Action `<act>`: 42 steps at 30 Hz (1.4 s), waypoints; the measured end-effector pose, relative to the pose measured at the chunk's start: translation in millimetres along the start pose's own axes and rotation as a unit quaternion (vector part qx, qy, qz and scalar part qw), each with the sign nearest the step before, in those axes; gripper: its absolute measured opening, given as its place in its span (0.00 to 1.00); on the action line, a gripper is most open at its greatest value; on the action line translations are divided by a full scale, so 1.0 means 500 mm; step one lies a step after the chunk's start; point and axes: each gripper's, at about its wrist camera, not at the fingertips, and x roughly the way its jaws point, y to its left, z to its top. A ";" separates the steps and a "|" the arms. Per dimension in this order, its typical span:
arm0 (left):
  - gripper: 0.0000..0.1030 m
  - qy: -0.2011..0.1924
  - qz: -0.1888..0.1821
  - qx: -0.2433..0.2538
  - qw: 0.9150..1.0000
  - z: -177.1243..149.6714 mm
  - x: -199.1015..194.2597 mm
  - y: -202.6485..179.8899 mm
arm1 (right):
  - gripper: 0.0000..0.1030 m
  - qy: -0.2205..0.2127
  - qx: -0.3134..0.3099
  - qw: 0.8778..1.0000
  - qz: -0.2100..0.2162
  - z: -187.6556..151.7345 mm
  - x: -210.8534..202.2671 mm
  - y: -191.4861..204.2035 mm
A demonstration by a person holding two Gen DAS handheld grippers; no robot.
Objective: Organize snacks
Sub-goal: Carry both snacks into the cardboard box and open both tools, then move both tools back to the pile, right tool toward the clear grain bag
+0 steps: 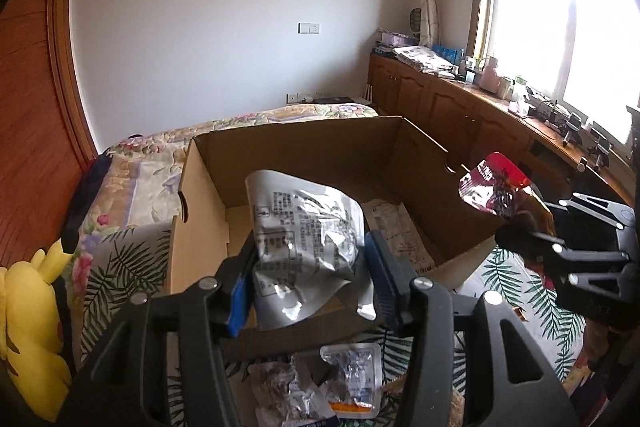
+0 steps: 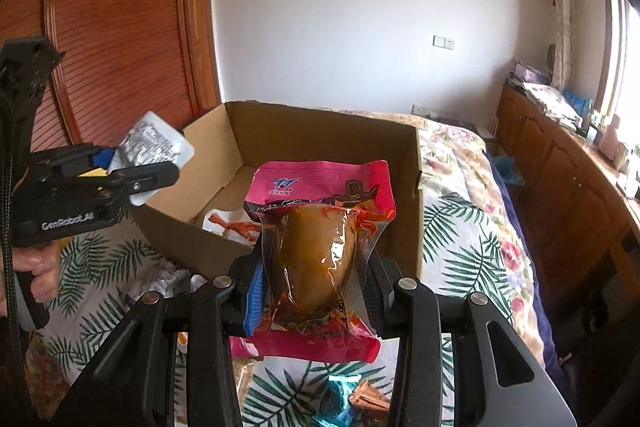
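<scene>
Cardboard box (image 1: pixel 208 195) on the leaf-print bedspread (image 2: pixel 460 227), centre of both frames, holding a white packet (image 2: pixel 230 223) with orange print. Left gripper (image 1: pixel 310 267) clamped on a silver packet (image 1: pixel 304 227), lower centre, over the box's near edge. Right gripper (image 2: pixel 316 287) clamped on a pink packet (image 2: pixel 320 227), lower centre, before the box.

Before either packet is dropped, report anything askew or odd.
Nothing damaged or spilled. Loose crumpled silver snack packets lie on the leaf-print cover outside the open brown cardboard box, not yet sorted.
</scene>
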 end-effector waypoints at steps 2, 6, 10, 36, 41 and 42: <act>0.49 0.005 0.004 0.000 1.000 0.006 0.014 0.001 | 0.39 0.004 -0.005 1.000 -0.002 0.004 0.008 0.007; 0.54 0.014 0.017 -0.002 1.000 0.012 0.034 0.006 | 0.39 0.008 0.007 1.000 -0.014 0.004 0.019 0.008; 0.61 0.022 0.025 -0.008 0.999 0.008 0.048 0.014 | 0.39 0.014 0.022 1.000 -0.006 0.008 0.033 0.001; 0.71 0.002 0.037 -0.011 0.999 -0.015 0.017 0.034 | 0.48 0.045 0.072 0.995 -0.046 0.060 0.164 -0.030; 0.71 -0.006 0.035 -0.008 0.999 -0.016 0.002 0.032 | 0.53 0.023 0.067 0.996 -0.047 0.052 0.143 -0.034; 0.72 -0.008 0.035 -0.006 0.999 -0.017 -0.003 0.031 | 0.53 0.020 0.063 0.997 -0.045 0.052 0.137 -0.034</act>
